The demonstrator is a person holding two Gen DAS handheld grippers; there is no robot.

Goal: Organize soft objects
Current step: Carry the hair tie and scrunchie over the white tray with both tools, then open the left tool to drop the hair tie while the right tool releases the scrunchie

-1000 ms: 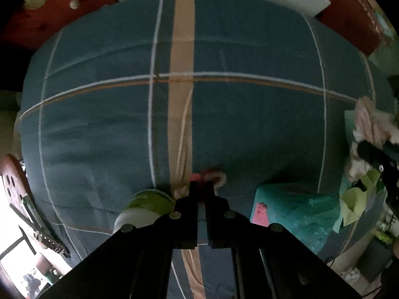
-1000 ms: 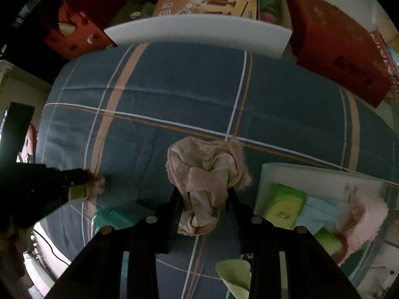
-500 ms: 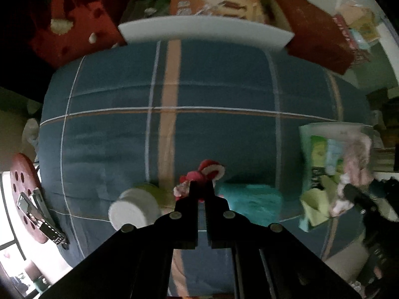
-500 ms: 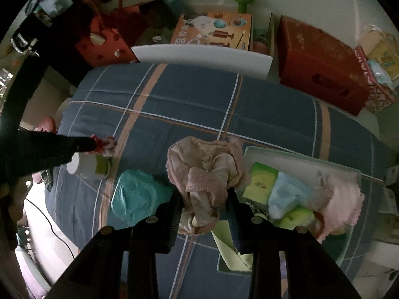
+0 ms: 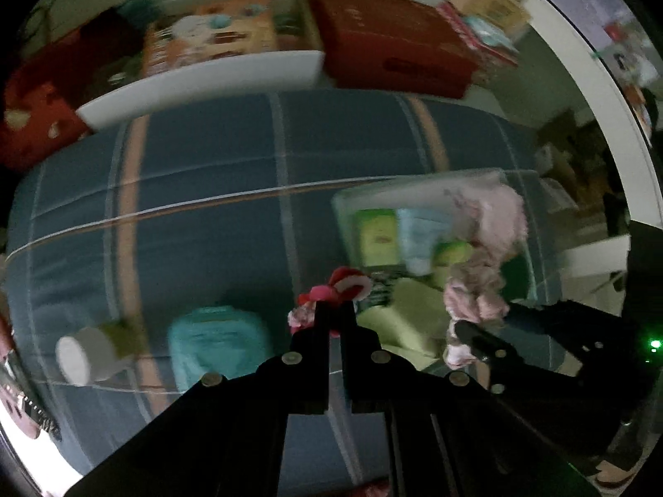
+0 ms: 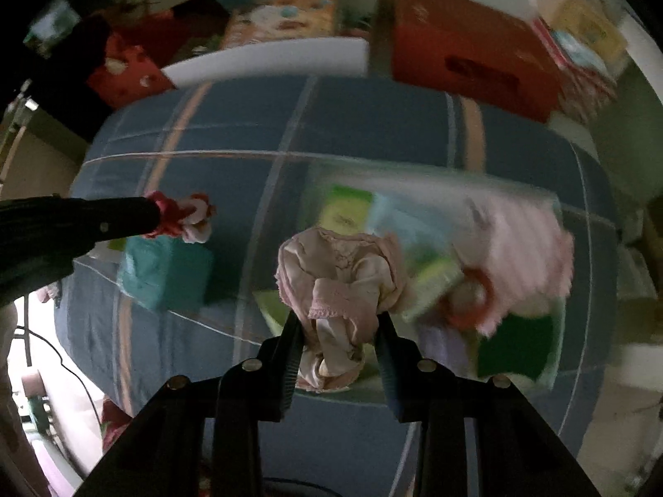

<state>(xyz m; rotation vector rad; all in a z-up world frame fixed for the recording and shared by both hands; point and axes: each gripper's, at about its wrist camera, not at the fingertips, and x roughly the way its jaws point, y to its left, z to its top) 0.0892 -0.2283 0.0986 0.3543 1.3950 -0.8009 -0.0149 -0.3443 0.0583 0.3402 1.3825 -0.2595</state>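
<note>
My left gripper (image 5: 335,308) is shut on a small red and pink soft toy (image 5: 342,285), held above the blue plaid bed. It shows again at the left of the right wrist view, where the left gripper (image 6: 159,217) carries the toy (image 6: 186,217). My right gripper (image 6: 337,327) is shut on a bunched pale pink cloth (image 6: 339,277), hanging over the near edge of a clear storage bin (image 6: 414,178). That bin (image 5: 418,184) holds green, light blue and pink soft items. The right gripper (image 5: 458,329) with its cloth (image 5: 472,294) appears at the right of the left wrist view.
A teal soft pack (image 5: 215,339) and a white and green cup (image 5: 87,356) lie on the bed (image 5: 207,227) at the left. A white board (image 5: 199,83), a red box (image 5: 393,58) and a colourful box (image 5: 211,37) stand beyond the far edge.
Both grippers rose and moved right toward the clear bin, each still holding its item. The bin now lies right under the pink cloth; the teal pack and cup have slid left.
</note>
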